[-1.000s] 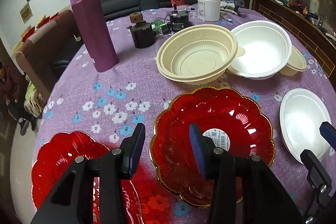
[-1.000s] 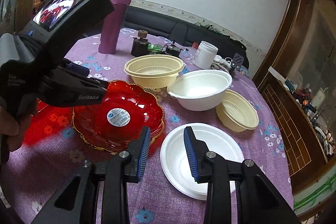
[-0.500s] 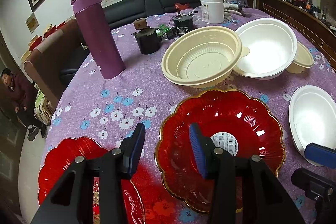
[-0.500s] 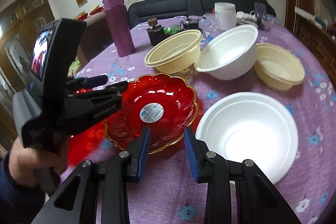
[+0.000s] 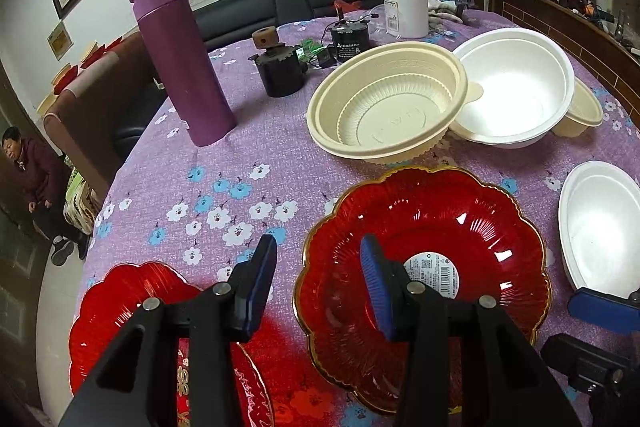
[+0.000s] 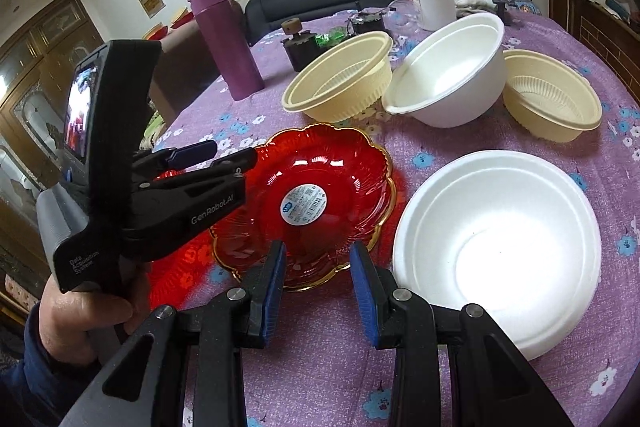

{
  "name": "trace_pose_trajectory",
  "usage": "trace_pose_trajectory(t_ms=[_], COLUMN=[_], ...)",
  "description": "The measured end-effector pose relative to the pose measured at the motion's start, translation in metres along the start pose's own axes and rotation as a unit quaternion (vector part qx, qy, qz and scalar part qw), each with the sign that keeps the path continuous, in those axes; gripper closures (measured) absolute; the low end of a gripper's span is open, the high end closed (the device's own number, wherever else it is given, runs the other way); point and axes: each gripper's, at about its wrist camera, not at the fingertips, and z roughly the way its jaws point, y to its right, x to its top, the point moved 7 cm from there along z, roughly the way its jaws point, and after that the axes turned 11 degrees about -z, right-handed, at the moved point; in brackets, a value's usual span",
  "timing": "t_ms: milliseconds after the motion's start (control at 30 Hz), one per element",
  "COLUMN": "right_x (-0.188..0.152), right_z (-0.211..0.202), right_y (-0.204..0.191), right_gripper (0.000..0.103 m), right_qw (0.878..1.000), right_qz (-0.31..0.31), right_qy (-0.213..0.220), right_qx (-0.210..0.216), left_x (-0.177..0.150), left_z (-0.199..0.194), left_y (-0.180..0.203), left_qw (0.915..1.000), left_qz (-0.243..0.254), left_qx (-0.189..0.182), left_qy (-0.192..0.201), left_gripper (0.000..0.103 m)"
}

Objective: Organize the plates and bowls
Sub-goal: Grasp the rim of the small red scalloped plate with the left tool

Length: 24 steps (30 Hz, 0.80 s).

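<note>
Tongs on both sides stood apart w/ nothing between them. Left tongs [image 5: 318, 277] hung over the near edge of the red scalloped glass plate w/ gold rim [image 5: 424, 227], mid worktop [image 5: 224, 179]. Right tongs [image 6: 318, 277] hung btwn that plate and the white foam plate [image 6: 500, 247].

Best way, I think: pinch the red plate's rim, lift flat, then set it on the second red plate [image 5: 120, 307].

That second plate was cut off at the frame edge. The small cream ribbed bowl [image 5: 584, 107] was partly hidden behind the white foam bowl [image 5: 516, 83].

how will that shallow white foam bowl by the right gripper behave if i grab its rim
The shallow white foam bowl probably weighs little and may slide when nudged. Its thin foam rim could flex or dent under the pads. Its wide, low shape makes tipping unlikely.
</note>
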Motion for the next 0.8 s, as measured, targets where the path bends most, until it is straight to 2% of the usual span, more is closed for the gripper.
trace_pose_trajectory(t_ms=[200, 333, 667, 800], right_x=[-0.002, -0.003, -0.003, 0.0], right_z=[0.003, 0.004, 0.006, 0.005], right_y=[0.005, 0.012, 0.017, 0.021], right_gripper=[0.067, 0.062, 0.062, 0.062], right_qw=[1.0, 1.0, 1.0, 0.999], right_qz=[0.006, 0.014, 0.016, 0.02], right_qy=[-0.006, -0.009, -0.01, -0.011], right_qx=[-0.005, -0.012, -0.022, -0.038], left_x=[0.001, 0.001, 0.001, 0.007], left_z=[0.002, 0.003, 0.006, 0.015], left_y=[0.002, 0.002, 0.005, 0.005], left_qw=[1.0, 1.0, 0.9999, 0.9992], left_qz=[0.001, 0.002, 0.003, -0.003], left_qx=[0.002, 0.003, 0.005, -0.002], left_qy=[-0.001, -0.002, -0.008, -0.04], left_gripper=[0.061, 0.061, 0.061, 0.051])
